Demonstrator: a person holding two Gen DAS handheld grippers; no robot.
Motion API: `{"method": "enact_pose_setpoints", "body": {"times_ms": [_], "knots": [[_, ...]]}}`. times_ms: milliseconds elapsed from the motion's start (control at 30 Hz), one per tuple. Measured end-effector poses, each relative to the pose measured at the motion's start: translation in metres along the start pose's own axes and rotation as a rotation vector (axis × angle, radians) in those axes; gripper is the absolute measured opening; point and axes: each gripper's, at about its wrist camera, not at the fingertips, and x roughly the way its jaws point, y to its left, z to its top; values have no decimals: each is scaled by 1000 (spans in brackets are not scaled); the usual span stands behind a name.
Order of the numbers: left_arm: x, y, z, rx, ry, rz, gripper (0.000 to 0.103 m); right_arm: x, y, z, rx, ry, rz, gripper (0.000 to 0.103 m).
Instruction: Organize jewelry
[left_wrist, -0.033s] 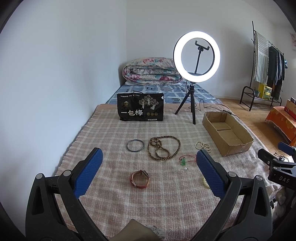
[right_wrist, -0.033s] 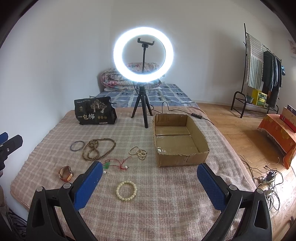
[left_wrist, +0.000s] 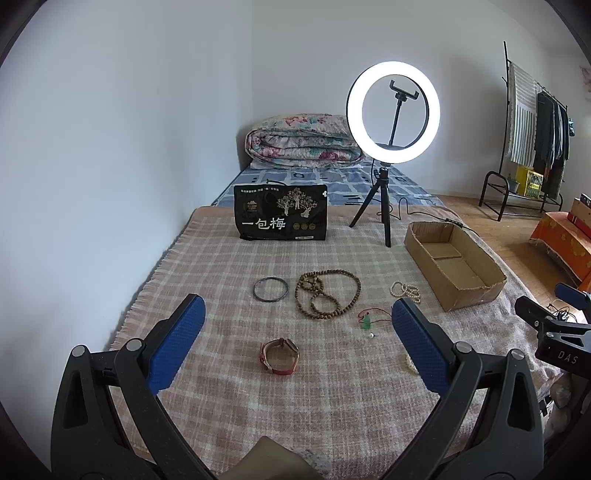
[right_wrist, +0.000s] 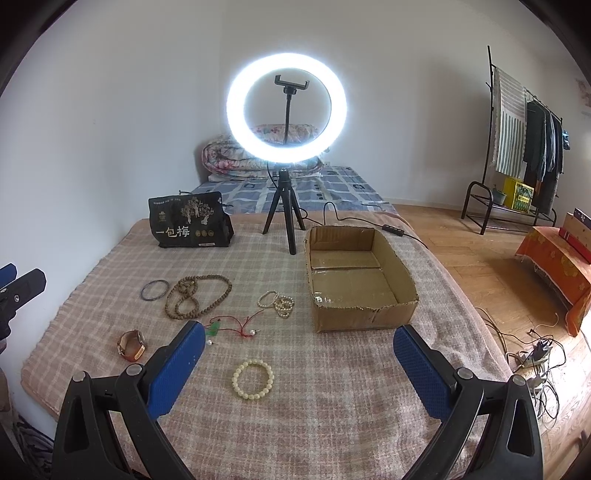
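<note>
Left wrist view: the left claw (left_wrist: 295, 332) hung wide open above the near part of a bed covered by a pink checked blanket (left_wrist: 221, 266), holding nothing. Between its blue pads (left_wrist: 173, 347) lay a red-strapped watch (left_wrist: 279, 356), coiled on its side. Farther toward the middle of the bed sat a dark bangle (left_wrist: 270, 290), and just beside it to the right a long string of brown wooden beads (left_wrist: 327, 297). Right of that were a red cord with a green pendant (left_wrist: 367, 320) and a small pearl bracelet (left_wrist: 405, 290). An open cardboard box (left_wrist: 454, 264) stood near the bed's right edge, and nothing could be seen inside it. A black snack bag (left_wrist: 281, 212) and a lit ring light (left_wrist: 392, 114) on a tripod stood toward the far edge. The right claw (left_wrist: 554, 317) showed at the right side.

Right wrist view: the right claw (right_wrist: 299, 354) was also spread wide and gripped nothing, hovering over the bed's near edge. A cream bead bracelet (right_wrist: 253, 378) lay between its pads (right_wrist: 417, 369), not touching them. The red cord with pendant (right_wrist: 231, 326), pearl bracelet (right_wrist: 276, 302), wooden beads (right_wrist: 197, 295) and bangle (right_wrist: 154, 290) lay beyond, the watch (right_wrist: 132, 345) toward the left edge. The box (right_wrist: 354, 280) stood right of the jewelry, well apart from the cream bracelet.
</note>
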Motion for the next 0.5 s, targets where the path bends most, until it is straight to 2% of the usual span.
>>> {"method": "enact_pose_setpoints", "body": {"times_ms": [500], "knots": [[25, 14, -7, -22, 65, 46, 103, 30, -14, -4, 14, 92, -21, 103]]}}
